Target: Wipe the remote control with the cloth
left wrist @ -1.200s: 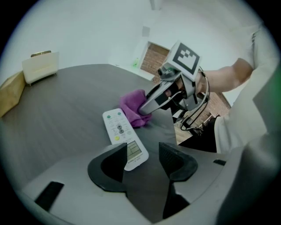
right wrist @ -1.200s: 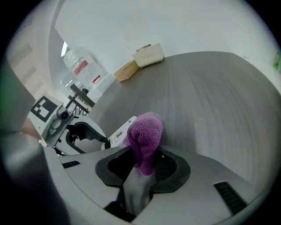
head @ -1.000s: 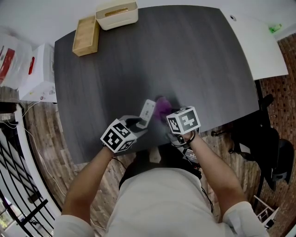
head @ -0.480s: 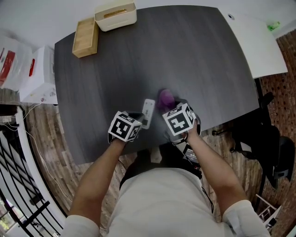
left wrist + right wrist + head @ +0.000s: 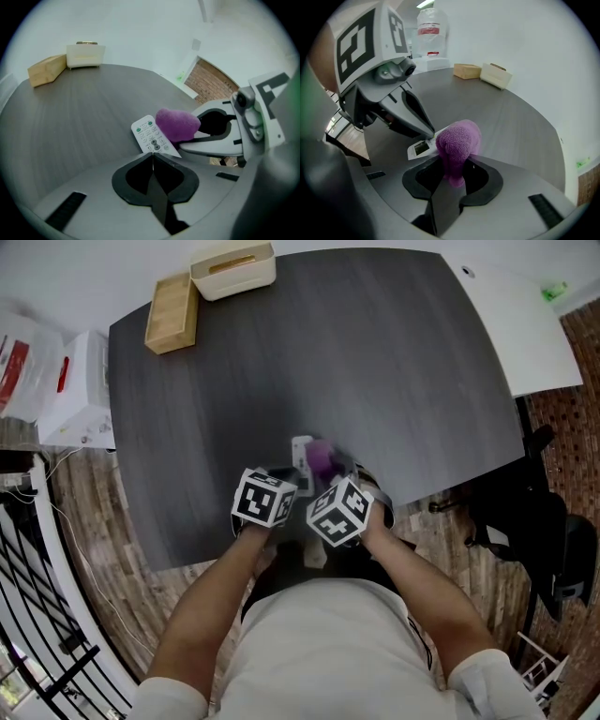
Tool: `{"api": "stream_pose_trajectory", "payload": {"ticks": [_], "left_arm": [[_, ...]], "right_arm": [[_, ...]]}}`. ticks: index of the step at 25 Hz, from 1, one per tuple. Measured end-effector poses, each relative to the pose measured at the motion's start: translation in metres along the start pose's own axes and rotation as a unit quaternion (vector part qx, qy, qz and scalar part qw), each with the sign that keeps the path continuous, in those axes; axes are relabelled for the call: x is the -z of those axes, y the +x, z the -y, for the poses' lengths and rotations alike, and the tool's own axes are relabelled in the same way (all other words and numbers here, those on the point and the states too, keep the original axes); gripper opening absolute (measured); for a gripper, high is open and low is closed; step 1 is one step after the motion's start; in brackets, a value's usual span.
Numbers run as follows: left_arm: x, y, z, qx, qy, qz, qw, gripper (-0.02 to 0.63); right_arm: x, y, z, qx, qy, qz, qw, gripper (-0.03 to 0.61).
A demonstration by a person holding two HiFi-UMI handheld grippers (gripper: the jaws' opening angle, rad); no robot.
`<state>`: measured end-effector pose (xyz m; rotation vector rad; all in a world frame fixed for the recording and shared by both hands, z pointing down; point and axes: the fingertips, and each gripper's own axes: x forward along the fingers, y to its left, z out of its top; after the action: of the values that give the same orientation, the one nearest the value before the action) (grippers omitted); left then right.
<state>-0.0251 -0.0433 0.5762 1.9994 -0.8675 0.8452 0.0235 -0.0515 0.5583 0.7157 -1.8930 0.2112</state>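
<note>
near the front edge of the table [image 5: 394,352], just ahead of the person, the remote [image 5: 150,136] lies flat with its buttons up and its length running away from the body. the left gripper [image 5: 153,157] has its jaws pressed together with nothing between them. their joined tips sit right at the remote's near end. they seem to pin it to the top rather than grip it, though real contact is hard to confirm. the right gripper [image 5: 451,174] pinches the cloth [image 5: 457,140], a purple wad that bulges past the jaw tips and rests on the remote's right side, beside the buttons. in the head view the two marker cubes crowd close together and the cloth covers part of the remote.

judging by this, the wiping step is in hand, with the cloth on the remote and the remote steadied. how much of the face is wiped can't be read. the next move calls for dragging the wad along the remote with light downward pressure and a firm pinch, so the cloth doesn't slip out. the left tips need to hold steady so the remote doesn't skate or swivel on the smooth top. the grippers are very near each other, so the stroke should run away from the left tips, not into them.
</note>
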Motion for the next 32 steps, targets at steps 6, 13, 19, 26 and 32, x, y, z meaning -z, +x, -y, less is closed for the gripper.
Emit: {"api": "stream_pose_trajectory", "payload": {"ticks": [6, 13, 19, 26, 32], "left_arm": [[0.001, 0.0, -0.002, -0.013, -0.034, 0.016, 0.9992, 0.009], [0.0, 0.0, -0.002, -0.021, -0.061, 0.029, 0.9975, 0.008], [-0.001, 0.003, 0.001, -0.019, -0.054, 0.031, 0.9979, 0.009], [-0.007, -0.003, 0.011, 0.028, 0.037, 0.022, 0.9987, 0.009], [-0.029, -0.027, 0.039, 0.123, 0.302, 0.038, 0.9446, 0.02]], "right_arm": [[0.015, -0.013, -0.024, -0.018, -0.061, -0.015, 0.998, 0.114], [0.034, -0.026, -0.046, -0.047, -0.114, -0.033, 0.992, 0.114], [0.048, -0.043, -0.082, -0.13, -0.162, -0.033, 0.978, 0.114], [0.062, -0.06, -0.081, -0.171, -0.078, -0.013, 0.982, 0.114], [0.077, -0.067, -0.051, -0.147, -0.028, -0.013, 0.989, 0.114]]}}
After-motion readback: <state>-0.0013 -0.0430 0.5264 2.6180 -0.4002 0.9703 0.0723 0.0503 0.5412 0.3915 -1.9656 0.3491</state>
